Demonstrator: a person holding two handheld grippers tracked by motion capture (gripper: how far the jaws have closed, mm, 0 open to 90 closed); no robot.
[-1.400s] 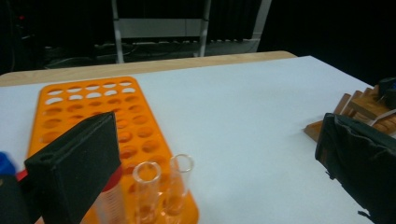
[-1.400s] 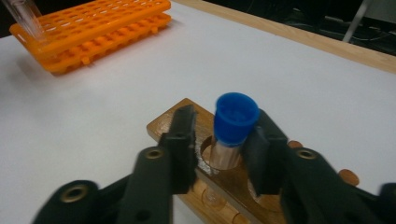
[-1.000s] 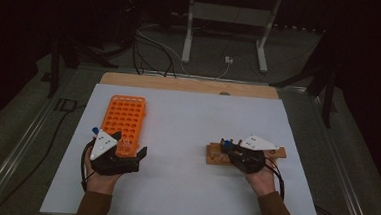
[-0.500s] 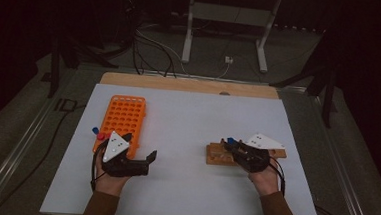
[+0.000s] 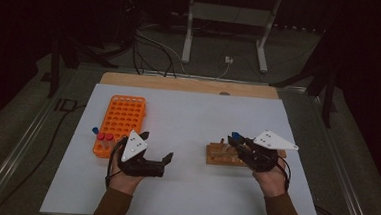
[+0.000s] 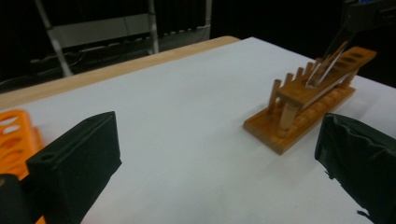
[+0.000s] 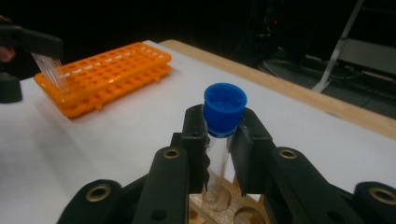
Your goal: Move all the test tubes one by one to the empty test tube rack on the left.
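My right gripper (image 5: 237, 142) is shut on a clear tube with a blue cap (image 7: 225, 108), gripping it just under the cap. The tube (image 6: 327, 60) leans, and its lower end meets a hole in the top of the wooden rack (image 5: 221, 156). My left gripper (image 5: 157, 146) hovers to the right of the orange rack (image 5: 122, 118), jaws wide open with nothing between them. In the left gripper view, the wooden rack (image 6: 303, 109) lies ahead to the right of the open gripper (image 6: 219, 154).
Tubes with red caps (image 5: 104, 137) and one with a blue cap (image 5: 95, 130) stand at the near end of the orange rack. The white mat (image 5: 193, 112) covers the table, with a wooden strip (image 5: 190, 85) at its far edge. Cables and a metal stand lie beyond.
My left gripper has moved right, away from the orange rack toward the middle of the mat. My right gripper has risen a little with the tube above the wooden rack.
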